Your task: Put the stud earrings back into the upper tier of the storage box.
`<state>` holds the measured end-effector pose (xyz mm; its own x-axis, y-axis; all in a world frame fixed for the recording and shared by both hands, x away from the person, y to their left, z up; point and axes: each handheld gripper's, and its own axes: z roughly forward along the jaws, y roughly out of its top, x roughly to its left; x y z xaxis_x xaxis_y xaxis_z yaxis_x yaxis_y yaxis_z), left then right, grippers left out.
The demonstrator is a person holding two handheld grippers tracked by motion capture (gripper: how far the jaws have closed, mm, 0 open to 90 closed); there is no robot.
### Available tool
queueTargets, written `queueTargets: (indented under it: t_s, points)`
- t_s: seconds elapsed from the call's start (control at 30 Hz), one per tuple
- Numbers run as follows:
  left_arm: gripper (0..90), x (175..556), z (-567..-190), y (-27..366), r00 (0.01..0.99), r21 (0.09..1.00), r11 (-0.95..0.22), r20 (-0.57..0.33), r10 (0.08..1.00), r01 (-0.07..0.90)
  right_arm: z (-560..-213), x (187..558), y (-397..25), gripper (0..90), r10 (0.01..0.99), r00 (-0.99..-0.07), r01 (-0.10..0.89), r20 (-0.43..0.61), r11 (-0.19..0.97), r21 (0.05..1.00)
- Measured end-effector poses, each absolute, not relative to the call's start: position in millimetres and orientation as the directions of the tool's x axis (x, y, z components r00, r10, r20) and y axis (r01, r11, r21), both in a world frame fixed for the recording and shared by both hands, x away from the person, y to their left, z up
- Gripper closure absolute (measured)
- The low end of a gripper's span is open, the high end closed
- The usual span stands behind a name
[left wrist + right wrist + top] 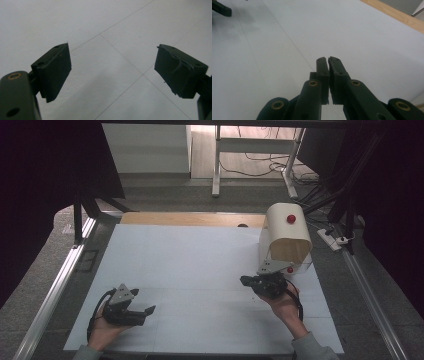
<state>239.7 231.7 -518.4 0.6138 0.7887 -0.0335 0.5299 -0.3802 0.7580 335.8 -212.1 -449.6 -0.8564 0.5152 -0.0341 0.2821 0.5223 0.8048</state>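
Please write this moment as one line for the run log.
left gripper: open, holds nothing | right gripper: shut, holds nothing, beside cream box | white table sheet

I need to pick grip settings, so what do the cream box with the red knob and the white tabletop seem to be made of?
The cream box looks like thin plywood or bent wood: matte, pale, with an open, rounded-top front; plastic is possible. Its red knob looks glossy, likely plastic. The white tabletop looks like smooth matte laminate or sheet with faint seam lines.

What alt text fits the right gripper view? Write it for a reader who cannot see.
The right gripper points its two black jaws, pressed together with nothing between them, across a bare white table. A wooden edge strip crosses the upper right corner.
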Motion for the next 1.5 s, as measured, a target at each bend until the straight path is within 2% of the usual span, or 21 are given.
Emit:
queueTargets:
  t_s: [0.93,1.5]
  points:
    - [13.8,240,-518,232,0.611,0.757,-0.379,-0.033,0.791,0.532,-412,328,-236,85.7,0.556,-0.829,0.229,-0.056,0.43,0.873]
    - [13.8,240,-519,232,0.609,0.756,-0.378,-0.035,0.793,0.535,-387,331,-269,85.7,0.651,-0.75,0.197,-0.115,0.386,0.901]
